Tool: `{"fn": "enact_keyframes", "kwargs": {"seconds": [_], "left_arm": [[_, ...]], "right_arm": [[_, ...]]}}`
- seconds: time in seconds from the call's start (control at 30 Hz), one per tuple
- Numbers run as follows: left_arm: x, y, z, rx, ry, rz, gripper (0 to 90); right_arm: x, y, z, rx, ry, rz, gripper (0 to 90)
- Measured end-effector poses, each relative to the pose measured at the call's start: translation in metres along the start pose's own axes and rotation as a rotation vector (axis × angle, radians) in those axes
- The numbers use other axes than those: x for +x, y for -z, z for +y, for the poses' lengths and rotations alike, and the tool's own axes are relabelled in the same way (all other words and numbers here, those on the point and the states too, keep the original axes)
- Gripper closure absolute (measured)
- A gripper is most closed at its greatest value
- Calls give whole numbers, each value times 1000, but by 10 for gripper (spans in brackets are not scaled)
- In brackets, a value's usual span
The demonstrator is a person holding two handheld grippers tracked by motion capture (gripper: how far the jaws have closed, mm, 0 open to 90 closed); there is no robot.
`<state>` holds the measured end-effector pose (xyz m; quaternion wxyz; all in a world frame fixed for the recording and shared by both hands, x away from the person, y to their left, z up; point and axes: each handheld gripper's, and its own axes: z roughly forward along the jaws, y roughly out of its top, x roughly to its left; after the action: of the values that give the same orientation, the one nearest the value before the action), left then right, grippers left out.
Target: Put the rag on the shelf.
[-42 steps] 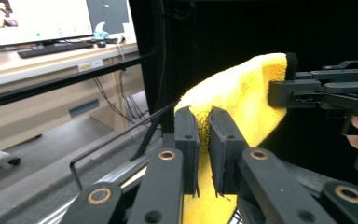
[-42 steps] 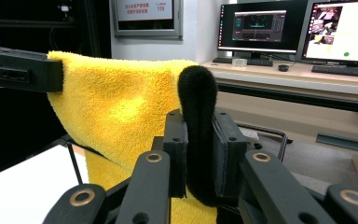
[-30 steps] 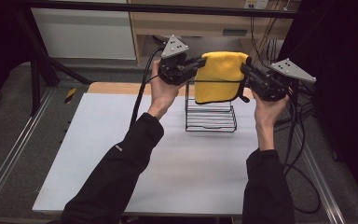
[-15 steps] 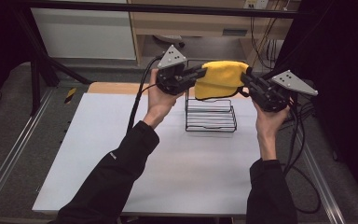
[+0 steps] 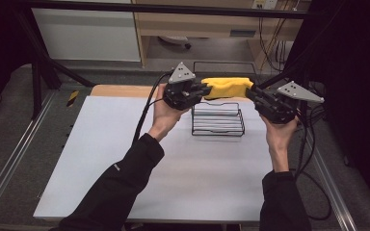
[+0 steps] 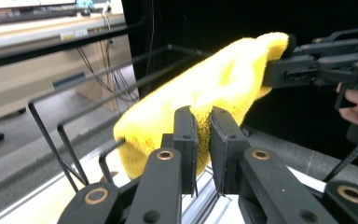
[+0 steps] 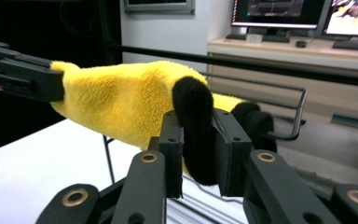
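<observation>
White table (image 5: 125, 159) takes up most of the high view; black wire rack (image 5: 218, 120) sits centre-right on it, w/ the yellow plush cloth (image 5: 227, 87) stretched just above its top edge, upper centre of frame. L gripper (image 5: 206, 90) pinches the cloth's left end, jaws clamped on the yellow pile (image 6: 205, 116). R gripper (image 5: 250, 92) holds the right end, jaws closed on a black fuzzy patch (image 7: 195, 126) but they've just been easing open a bit w/ cloth between them. Step looks like laying the cloth over the rack. To do it well: keep both ends level, cloth taut, lower evenly, centre it over the top rail (image 7: 261, 84) before letting go. Don't release one side early or it'll slide off.
</observation>
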<state>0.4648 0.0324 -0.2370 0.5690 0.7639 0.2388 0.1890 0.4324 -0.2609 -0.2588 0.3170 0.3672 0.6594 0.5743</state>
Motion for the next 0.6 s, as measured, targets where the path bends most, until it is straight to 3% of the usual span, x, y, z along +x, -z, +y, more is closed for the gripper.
{"fn": "enact_keyframes", "kwargs": {"seconds": [0.17,0.27,0.43,0.6], "left_arm": [[0,-3,-9,20,3,4,815],[0,-6,-13,30,1,10,816],[-2,-8,-17,40,-25,20,815],[-3,-9,-19,46,-38,25,809]], "right_arm": [[0,4,0,38,-14,35,666],[1,8,3,90,-15,49,608],[3,14,5,136,6,44,600],[5,19,3,149,-19,66,566]]}}
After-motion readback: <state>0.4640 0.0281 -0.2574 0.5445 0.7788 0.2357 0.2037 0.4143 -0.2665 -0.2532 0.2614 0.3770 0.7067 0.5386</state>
